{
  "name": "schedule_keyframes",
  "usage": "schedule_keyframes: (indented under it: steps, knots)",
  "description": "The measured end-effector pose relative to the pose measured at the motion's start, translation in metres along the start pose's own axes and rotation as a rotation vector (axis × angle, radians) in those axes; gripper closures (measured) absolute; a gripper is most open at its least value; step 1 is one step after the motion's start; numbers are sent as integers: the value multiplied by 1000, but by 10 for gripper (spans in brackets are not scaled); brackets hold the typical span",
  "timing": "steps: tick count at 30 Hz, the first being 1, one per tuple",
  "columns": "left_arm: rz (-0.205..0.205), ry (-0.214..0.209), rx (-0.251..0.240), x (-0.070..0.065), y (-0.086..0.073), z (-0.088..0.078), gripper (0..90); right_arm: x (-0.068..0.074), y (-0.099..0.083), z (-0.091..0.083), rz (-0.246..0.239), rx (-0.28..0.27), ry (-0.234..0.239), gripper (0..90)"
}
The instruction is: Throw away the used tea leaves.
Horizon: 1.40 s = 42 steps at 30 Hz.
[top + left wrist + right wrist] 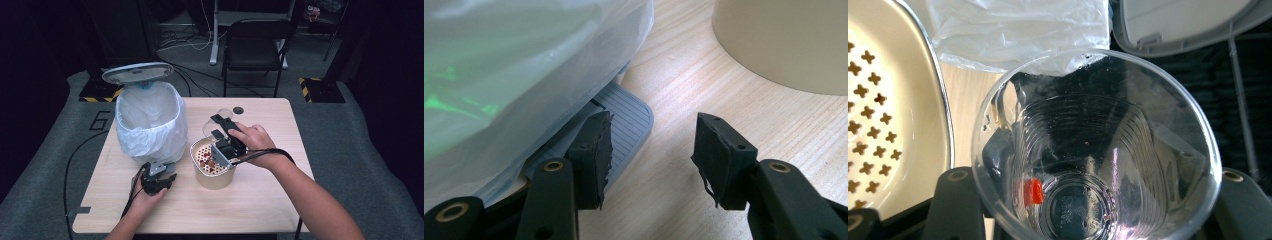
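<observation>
Right now the right tool pinches a clear cup, tipped on its side over the strainer near table centre, mouth toward the bin. Prob. tilted that way to dump contents: small reddish bits lie on the strainer's perforated floor, and one red bit clings near the cup's base, so emptying looks nearly but not fully done. Left tool, jaws spread and holding nothing, sits low on the table at the bin's near side. In the left gripper view its left jaw is right at the grey ribbed pedal; whether it touches, can't tell. Lid stands up open at the bin's far side, which fits the pedal being pressed, w/ white bag liner draped over the rim. Likely the bin is kept open ready for the cup.
</observation>
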State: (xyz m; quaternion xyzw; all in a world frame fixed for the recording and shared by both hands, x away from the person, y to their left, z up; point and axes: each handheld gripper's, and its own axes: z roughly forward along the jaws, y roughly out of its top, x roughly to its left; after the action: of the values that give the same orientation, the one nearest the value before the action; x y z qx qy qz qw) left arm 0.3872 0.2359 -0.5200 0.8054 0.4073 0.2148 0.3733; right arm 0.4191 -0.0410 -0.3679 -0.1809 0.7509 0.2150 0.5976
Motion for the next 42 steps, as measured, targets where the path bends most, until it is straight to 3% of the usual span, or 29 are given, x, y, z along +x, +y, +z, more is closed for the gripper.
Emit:
schedule_keyframes:
  steps: [1, 5, 6, 14, 19, 28, 35, 39, 42]
  knots:
    - [-21, 0, -3, -1, 0, 0, 493, -1, 0, 0, 18, 3, 3, 380]
    - [-19, -2, -2, -1, 0, 0, 493, -9, 0, 0, 129, 2, 47, 380]
    - [-20, -2, -1, -1, 0, 0, 493, -12, 0, -1, 180, 4, 68, 381]
    - [-2, -3, -1, 0, 0, 0, 493, -20, -4, -2, 360, 10, 124, 382]
    - [-4, -4, -4, 0, 0, 0, 493, -21, -9, -5, 461, -2, 123, 382]
    - [0, -5, 2, 0, 0, 0, 493, -21, -18, -3, 595, -31, 136, 382]
    - [1, -7, 7, 1, 0, -1, 493, -21, -26, 1, 769, -47, 195, 382]
    - [1, -7, 6, 1, 0, 0, 493, -26, -30, 3, 887, -82, 224, 382]
    - [0, -3, -6, 0, 0, 0, 493, -30, -31, 3, 950, -106, 240, 382]
